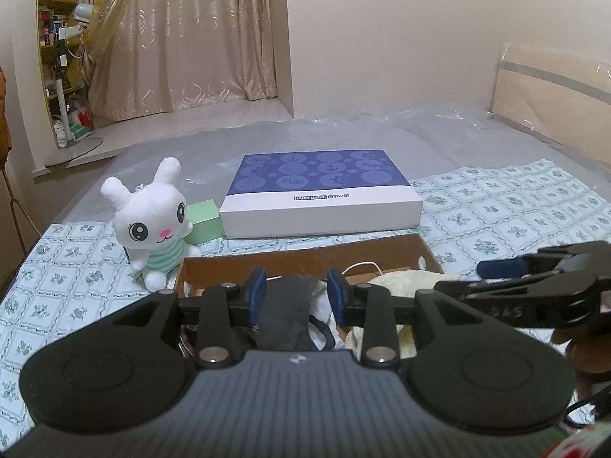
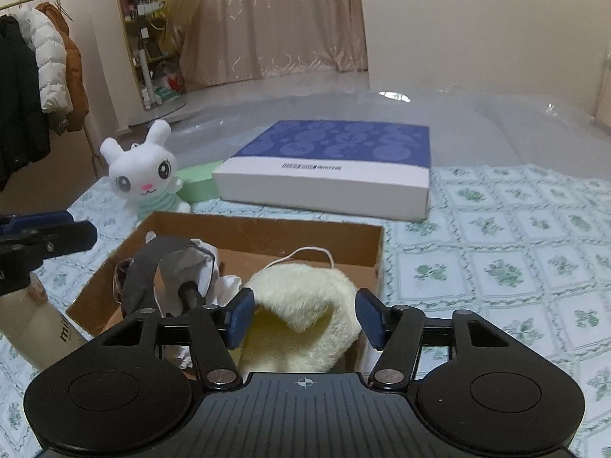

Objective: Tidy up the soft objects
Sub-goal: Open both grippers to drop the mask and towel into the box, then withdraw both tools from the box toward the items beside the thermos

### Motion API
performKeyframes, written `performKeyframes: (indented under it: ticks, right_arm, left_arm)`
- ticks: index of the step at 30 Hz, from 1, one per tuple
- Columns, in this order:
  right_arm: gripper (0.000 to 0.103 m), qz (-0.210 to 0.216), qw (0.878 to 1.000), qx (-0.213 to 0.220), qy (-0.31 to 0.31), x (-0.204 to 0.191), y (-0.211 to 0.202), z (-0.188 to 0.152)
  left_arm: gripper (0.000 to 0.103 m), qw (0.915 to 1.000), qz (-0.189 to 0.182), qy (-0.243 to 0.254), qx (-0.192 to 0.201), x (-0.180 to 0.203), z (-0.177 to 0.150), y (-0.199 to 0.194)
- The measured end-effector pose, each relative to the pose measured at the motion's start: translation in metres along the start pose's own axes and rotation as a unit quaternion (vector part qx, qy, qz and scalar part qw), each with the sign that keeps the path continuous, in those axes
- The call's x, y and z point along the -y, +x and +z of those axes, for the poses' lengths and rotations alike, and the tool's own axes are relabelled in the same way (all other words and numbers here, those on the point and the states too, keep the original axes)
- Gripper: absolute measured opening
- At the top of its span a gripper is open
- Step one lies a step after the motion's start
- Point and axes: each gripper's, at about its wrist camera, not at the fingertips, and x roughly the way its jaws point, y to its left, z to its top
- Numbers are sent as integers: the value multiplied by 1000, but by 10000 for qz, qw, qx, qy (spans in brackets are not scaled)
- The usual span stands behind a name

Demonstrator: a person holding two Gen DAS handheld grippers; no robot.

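- Cardboard box (image 2: pixel 263 236), brown, open-topped, sits on the bed's green-and-white patterned sheet (image 2: pixel 515 267), near side.
- Cream fluffy item (image 2: pixel 305 297) lies in the right part of the box, its near edge draped toward the camera; a thin white cord (image 2: pixel 305 252) loops behind it.
- Dark grey cloth (image 1: pixel 286 305) lies in the left part of the box, over white fabric (image 2: pixel 208 267).
- Right tongs (image 2: pixel 301 316): jaws apart, blue pads on either side of the cream item; the left pad is at its edge, the right pad clear of it. Not gripping.
- Left tongs (image 1: pixel 296 292): jaws partly apart, above the dark grey cloth. The cloth shows in the gap; I cannot tell whether the pads press it.
- White plush rabbit (image 1: pixel 152 221) in a green striped top sits upright just left of the box's far left corner.
- Small green box (image 1: pixel 206 221) is just behind the rabbit, on its right.
- Flat blue-and-white box (image 1: pixel 320 194) lies beyond the cardboard box, closed.
- Clear plastic sheeting (image 1: pixel 382 133) covers the far part of the bed.
- Beige curtain (image 1: pixel 183 34) and bookshelf (image 1: pixel 53 19) at far left.
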Motion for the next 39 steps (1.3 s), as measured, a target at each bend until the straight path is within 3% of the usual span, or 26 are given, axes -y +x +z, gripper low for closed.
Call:
performKeyframes:
  ticks: [9,22,39]
  right_arm:
    - [63,-32,9996,243,110,-6,-49,-4]
    - [65,-102,9969,725,285,-35,-142,-57]
    - [68,-348,9923,1055,541,-66,-217,-124]
  left_arm:
    - [31,9997,-203,8,107,5,-11,-34]
    - [35,9989,-392,-147,209,0,-51,-106]
    - [64,9987,-131,-479,77,-30,-122,-176]
